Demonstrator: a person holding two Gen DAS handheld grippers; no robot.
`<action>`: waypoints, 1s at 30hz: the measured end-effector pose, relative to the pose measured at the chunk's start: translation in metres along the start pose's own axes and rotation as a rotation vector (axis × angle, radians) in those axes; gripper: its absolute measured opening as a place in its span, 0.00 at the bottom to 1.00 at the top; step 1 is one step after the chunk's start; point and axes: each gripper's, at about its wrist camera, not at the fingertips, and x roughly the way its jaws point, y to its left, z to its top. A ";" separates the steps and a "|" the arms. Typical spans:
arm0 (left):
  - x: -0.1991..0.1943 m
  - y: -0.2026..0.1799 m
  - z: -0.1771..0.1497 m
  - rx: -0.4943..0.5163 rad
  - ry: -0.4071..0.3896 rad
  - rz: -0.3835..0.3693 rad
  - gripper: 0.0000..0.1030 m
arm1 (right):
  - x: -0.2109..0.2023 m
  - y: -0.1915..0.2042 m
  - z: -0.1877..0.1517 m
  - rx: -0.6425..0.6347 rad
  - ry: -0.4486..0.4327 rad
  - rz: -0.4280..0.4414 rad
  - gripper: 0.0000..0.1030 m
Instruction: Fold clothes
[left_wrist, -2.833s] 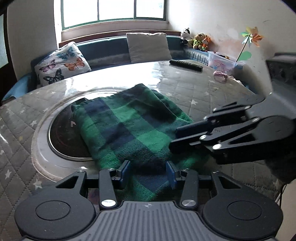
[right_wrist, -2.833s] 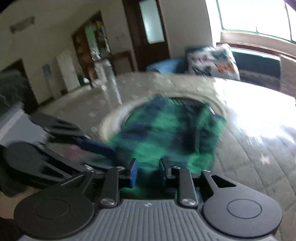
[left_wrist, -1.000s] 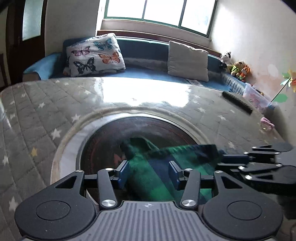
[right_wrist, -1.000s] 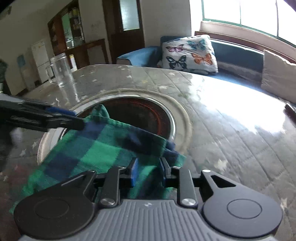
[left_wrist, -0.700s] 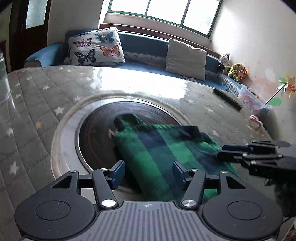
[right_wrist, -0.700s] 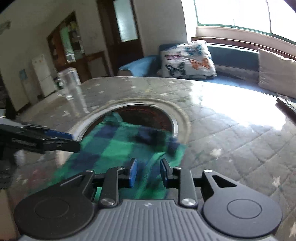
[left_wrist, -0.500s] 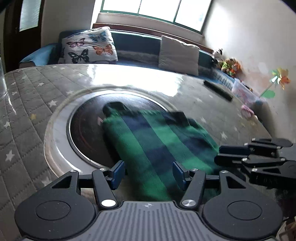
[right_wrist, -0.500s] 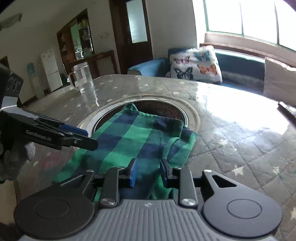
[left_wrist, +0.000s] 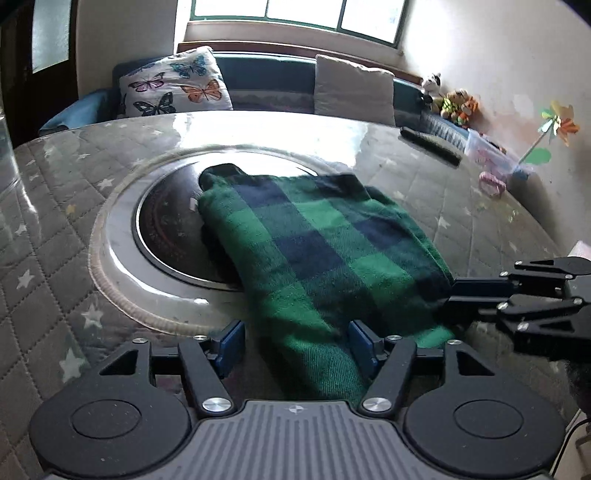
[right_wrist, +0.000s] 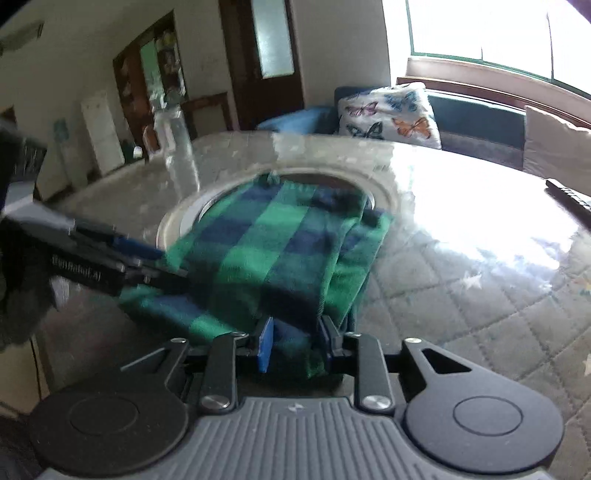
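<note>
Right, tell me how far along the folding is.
Done: the green plaid cloth lies doubled into a thick rectangle, partly over the table's round inset. In hand: the left gripper is opening over the near edge; the right gripper straddles the near corner with narrow jaws, its grip unclear. Left: possibly another fold, unless this is the final size.

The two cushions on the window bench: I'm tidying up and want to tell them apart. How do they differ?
The butterfly cushion is white, printed with coloured butterflies; the plain cushion is pale grey with no pattern. In the left wrist view the butterfly cushion sits at the bench's left end, the plain cushion further right, nearer the soft toys. Both are squarish and lean against the backrest below the window.
</note>
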 end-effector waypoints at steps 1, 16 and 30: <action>-0.002 0.002 0.002 -0.007 -0.008 0.003 0.67 | -0.001 -0.003 0.004 0.019 -0.011 0.004 0.30; 0.007 0.026 0.038 -0.105 -0.074 -0.032 1.00 | 0.052 -0.054 0.032 0.313 0.024 0.040 0.50; 0.035 0.027 0.037 -0.137 0.001 -0.019 0.73 | 0.069 -0.053 0.036 0.327 0.040 0.018 0.42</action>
